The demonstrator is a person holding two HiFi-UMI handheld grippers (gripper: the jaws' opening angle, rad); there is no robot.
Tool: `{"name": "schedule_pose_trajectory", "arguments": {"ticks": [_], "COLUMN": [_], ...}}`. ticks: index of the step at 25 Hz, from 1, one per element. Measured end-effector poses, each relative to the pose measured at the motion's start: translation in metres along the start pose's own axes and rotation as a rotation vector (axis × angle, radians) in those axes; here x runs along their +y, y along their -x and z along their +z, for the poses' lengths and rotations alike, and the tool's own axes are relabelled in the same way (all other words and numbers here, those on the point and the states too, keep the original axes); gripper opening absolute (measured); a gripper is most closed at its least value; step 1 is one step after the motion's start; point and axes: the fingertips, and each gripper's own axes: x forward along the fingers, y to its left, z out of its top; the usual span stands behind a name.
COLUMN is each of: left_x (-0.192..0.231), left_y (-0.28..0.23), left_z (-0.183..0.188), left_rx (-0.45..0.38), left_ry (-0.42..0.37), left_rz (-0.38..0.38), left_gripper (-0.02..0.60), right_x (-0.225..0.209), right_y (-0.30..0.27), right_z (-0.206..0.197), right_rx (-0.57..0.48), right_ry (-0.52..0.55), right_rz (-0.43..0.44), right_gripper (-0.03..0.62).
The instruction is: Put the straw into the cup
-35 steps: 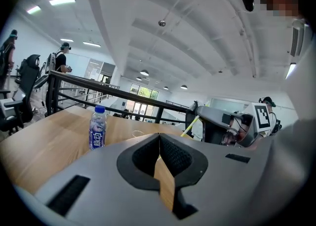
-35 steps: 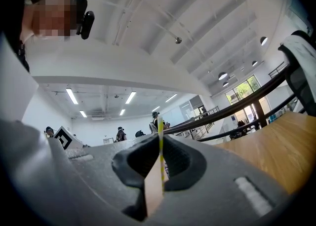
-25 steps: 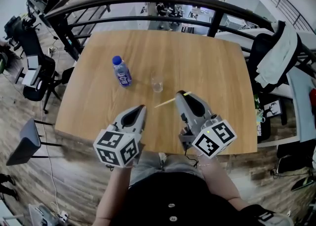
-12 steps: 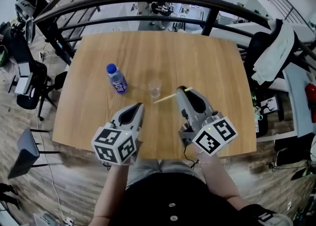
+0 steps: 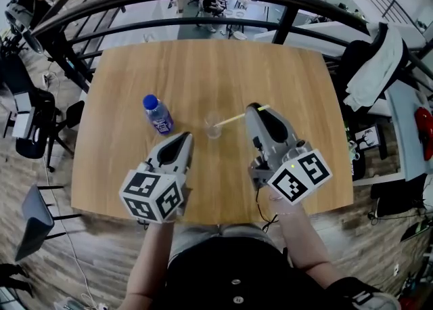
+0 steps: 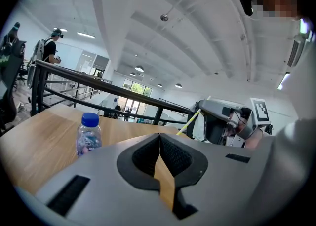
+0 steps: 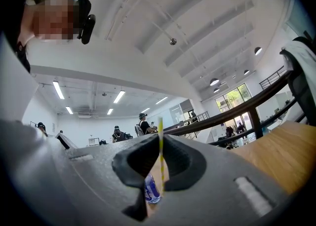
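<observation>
1. Wooden worktop (image 5: 203, 65) carried everything. At its left stood the blue-capped bottle (image 5: 157, 114), upright and well apart from the cup. It played no part in the task, so you had no reason to touch it.
2. Your left claw (image 5: 183, 138) hovered above the worktop's near side, just right of the bottle and short of the cup. Its jaws were together with nothing between them, as the left gripper view showed. I judge you held it there as a spare, ready to steady the cup if needed.
3. The clear cup (image 5: 214, 126) stood upright near the worktop's middle, between the two claws, with its mouth facing up. It looked light, so a sideways knock from the straw could have tipped it.
4. The yellow straw (image 5: 233, 118) ran slantwise from the right claw toward the cup, with its free end at the cup's rim. Whether that end was already inside, the head view could not settle.
5. Your right claw (image 5: 254, 107) was clamped on the straw close to one end, its jaws nearly closed around it. Gripping there left a long free length to lower into the cup, which seemed to be the step in hand.
</observation>
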Motion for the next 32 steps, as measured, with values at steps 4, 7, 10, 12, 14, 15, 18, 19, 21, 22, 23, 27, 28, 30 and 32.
{"name": "schedule_pose_trajectory", "arguments": {"ticks": [4, 7, 10, 12, 14, 15, 18, 19, 21, 22, 23, 27, 28, 30, 32], "left_x": [0.014, 0.022, 0.031, 0.037, 0.041, 0.043, 0.048, 0.049, 0.053, 0.055, 0.057, 0.062, 0.063, 0.064, 0.063], "left_y": [-0.01, -0.019, -0.027, -0.033, -0.036, -0.038, -0.046, -0.048, -0.052, -0.053, -0.054, -0.059, -0.06, -0.063, -0.067], "left_z": [-0.002, -0.005, -0.009, -0.012, -0.016, -0.019, -0.024, -0.026, -0.032, -0.034, -0.037, -0.047, -0.05, -0.057, -0.064], "left_rx": [0.023, 0.044, 0.063, 0.072, 0.082, 0.089, 0.111, 0.12, 0.14, 0.149, 0.157, 0.182, 0.187, 0.201, 0.217], "left_ry": [0.002, 0.008, 0.011, 0.017, 0.028, 0.032, 0.043, 0.047, 0.056, 0.061, 0.067, 0.086, 0.092, 0.108, 0.12], "left_rz": [-0.003, -0.016, -0.029, -0.038, -0.048, -0.052, -0.062, -0.065, -0.07, -0.071, -0.072, -0.081, -0.083, -0.088, -0.092], "left_gripper": [0.018, 0.018, 0.018, 0.018, 0.018, 0.018, 0.018, 0.018, 0.018, 0.018, 0.018, 0.018, 0.018, 0.018, 0.018], "right_x": [-0.008, -0.014, -0.022, -0.027, -0.029, -0.031, -0.036, -0.038, -0.039, -0.04, -0.04, -0.043, -0.045, -0.05, -0.054], "right_y": [-0.012, -0.021, -0.03, -0.036, -0.039, -0.041, -0.046, -0.048, -0.051, -0.052, -0.054, -0.058, -0.058, -0.059, -0.059], "right_z": [-0.012, -0.02, -0.029, -0.036, -0.045, -0.049, -0.06, -0.063, -0.069, -0.072, -0.076, -0.089, -0.093, -0.1, -0.107], "right_rx": [0.02, 0.031, 0.043, 0.053, 0.072, 0.081, 0.104, 0.11, 0.12, 0.126, 0.131, 0.151, 0.158, 0.173, 0.186], "right_ry": [-0.008, -0.011, -0.018, -0.023, -0.029, -0.033, -0.046, -0.049, -0.056, -0.059, -0.063, -0.074, -0.075, -0.084, -0.098], "right_rz": [-0.023, -0.038, -0.059, -0.073, -0.087, -0.094, -0.11, -0.113, -0.121, -0.126, -0.129, -0.143, -0.148, -0.159, -0.163], "right_gripper": [0.02, 0.02, 0.02, 0.02, 0.02, 0.02, 0.021, 0.021, 0.021, 0.021, 0.021, 0.021, 0.021, 0.021, 0.021]}}
